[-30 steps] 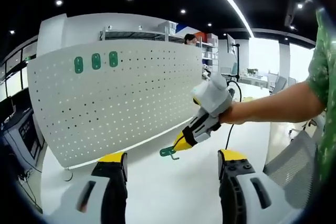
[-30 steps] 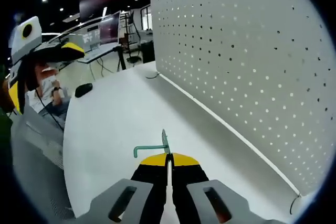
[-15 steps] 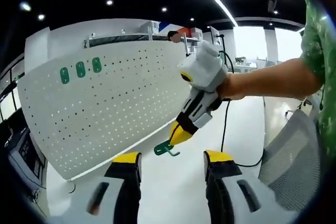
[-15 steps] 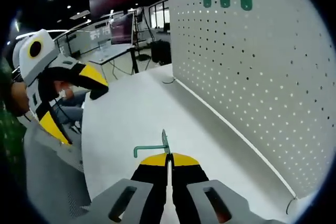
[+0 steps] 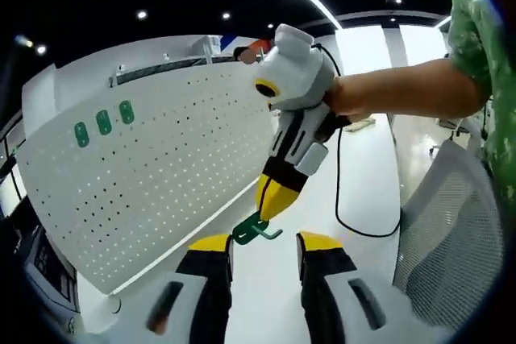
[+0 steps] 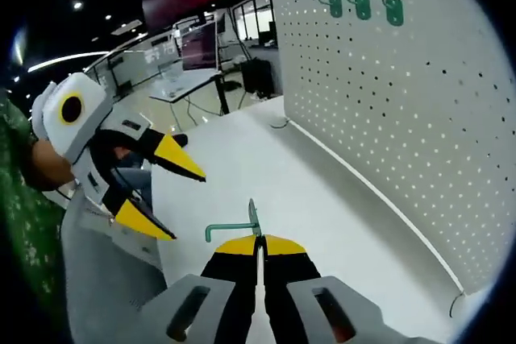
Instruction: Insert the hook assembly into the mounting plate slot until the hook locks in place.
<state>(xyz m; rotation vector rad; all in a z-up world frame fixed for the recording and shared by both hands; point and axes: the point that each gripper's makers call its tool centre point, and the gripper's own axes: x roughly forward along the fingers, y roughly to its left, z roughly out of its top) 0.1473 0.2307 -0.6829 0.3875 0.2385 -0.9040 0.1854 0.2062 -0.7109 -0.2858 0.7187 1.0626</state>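
While the right gripper (image 6: 258,241) keeps its yellow-tipped black jaws pressed together on the small green metal hook assembly (image 6: 235,228), the insertion itself has not begun: the hook is in the air above the worktop (image 6: 266,183), well apart from the board. In the right gripper view the hook shows as a thin upright plate pinched at the jaw tips, with a slender bent rod running off to the left. In the left gripper view the same hook hangs from the right gripper's yellow tips, just beyond the left gripper (image 5: 262,247), whose own jaws stand apart with nothing between them.

Past the hook the smooth white worktop runs out to the white perforated mounting plate (image 6: 403,118), a tall matte sheet dotted with a regular grid of small round holes, standing upright on the worktop's far side; a thin cable end lies at its foot. Near its top edge three green hooks (image 6: 361,7) already sit in a row, each a small rounded tab against the board, so earlier placements look finished.

What is left, as I judge it, is all of this hook's work: carry it to the board, line its back plate up with free holes, press it in and seat it until it locks. A grey mesh chair back (image 5: 451,247) and a black cable (image 5: 343,199) lie beyond.
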